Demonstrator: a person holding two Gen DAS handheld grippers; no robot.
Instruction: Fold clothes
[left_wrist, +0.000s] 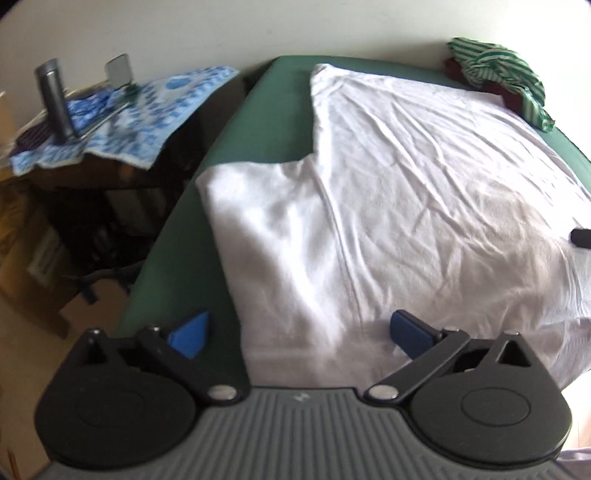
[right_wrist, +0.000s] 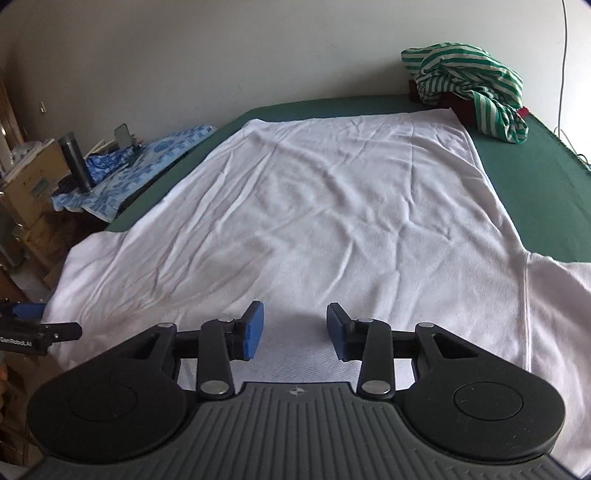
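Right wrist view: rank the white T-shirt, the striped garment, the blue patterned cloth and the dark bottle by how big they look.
1. white T-shirt
2. striped garment and blue patterned cloth: about alike, unranked
3. dark bottle
Nearness to the camera enlarges the shirt.

Blue-patterned cloth (right_wrist: 147, 162) on side table at 9 o'clock w/ dark cylindrical flask (right_wrist: 75, 162) upright on it; cardboard boxes (right_wrist: 27, 188) beside, wall (right_wrist: 221, 48) behind.

Both views are lit by soft daylight that blows out the white T-shirt (left_wrist: 406, 192) near the lower right of the left wrist frame. That frame is smeared with motion blur, worst at its left edge, while the right wrist frame is sharper. Fisheye distortion bends the green table (right_wrist: 546, 184) edges, with dark vignetting in the corners.
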